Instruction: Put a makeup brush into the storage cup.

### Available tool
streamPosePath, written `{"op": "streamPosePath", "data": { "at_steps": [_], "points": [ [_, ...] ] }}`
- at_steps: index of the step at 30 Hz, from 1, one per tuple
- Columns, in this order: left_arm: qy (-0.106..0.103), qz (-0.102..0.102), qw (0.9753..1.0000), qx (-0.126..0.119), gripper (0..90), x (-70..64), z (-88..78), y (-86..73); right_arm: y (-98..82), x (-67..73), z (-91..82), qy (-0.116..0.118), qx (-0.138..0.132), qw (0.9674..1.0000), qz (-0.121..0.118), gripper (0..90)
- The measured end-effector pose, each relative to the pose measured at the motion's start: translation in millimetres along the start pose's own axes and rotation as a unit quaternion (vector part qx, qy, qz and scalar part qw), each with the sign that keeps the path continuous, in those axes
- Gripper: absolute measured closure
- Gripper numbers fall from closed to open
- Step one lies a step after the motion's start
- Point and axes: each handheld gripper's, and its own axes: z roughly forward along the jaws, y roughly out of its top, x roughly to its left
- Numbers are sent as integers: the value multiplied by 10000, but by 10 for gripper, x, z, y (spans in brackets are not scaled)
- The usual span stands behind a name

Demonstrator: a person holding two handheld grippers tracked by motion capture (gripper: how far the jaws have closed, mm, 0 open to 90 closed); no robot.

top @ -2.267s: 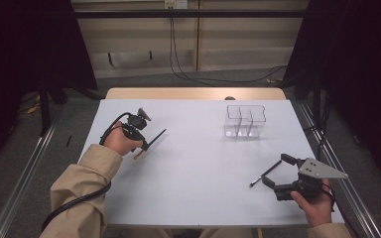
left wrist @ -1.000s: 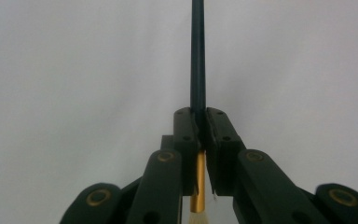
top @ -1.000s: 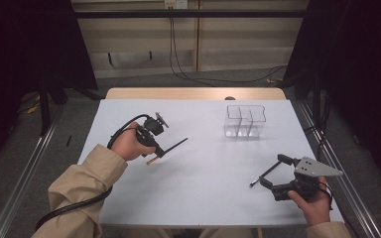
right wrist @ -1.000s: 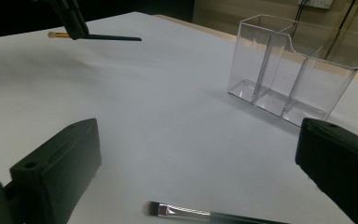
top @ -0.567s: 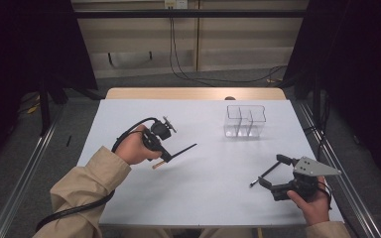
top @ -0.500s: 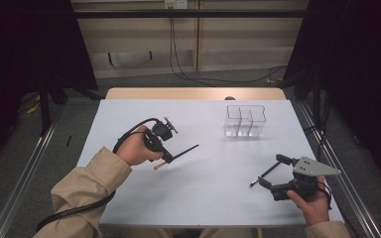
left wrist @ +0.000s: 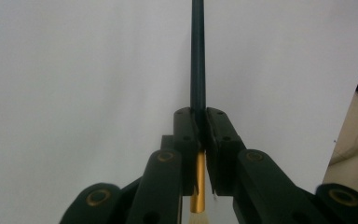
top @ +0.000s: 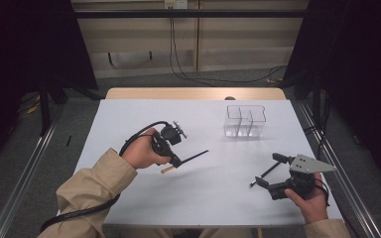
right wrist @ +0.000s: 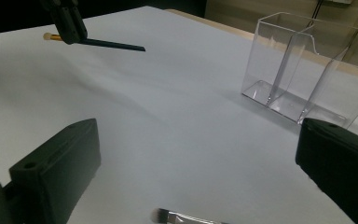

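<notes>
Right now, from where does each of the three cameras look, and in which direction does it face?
High view: above the person's side, facing forward and down on the white table; both forearms, left gripper, right gripper.
Left gripper view: on that gripper, looking along jaws shut on a makeup brush.
Right gripper view: between open jaws, toward the clear organizer.
Shared: organizer and held brush appear in the high and right gripper views.

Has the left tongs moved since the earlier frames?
Yes. In the high view the left tongs, shut on a brush, have shifted right across the table, closer to the clear box.
</notes>
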Motion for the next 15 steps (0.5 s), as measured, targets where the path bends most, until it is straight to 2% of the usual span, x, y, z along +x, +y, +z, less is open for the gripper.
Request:
{"op": "streamPosePath", "data": {
  "at_steps": [9, 15],
  "points": [
    [-115, 139, 9998, 22, 838, -72, 33, 54, 39, -6, 50, 164, 27, 9999, 40, 0],
    [-138, 189, 9997, 44, 838, -109, 51, 83, 105, 24, 119, 202, 90, 9998, -29, 0]
  ]
}}
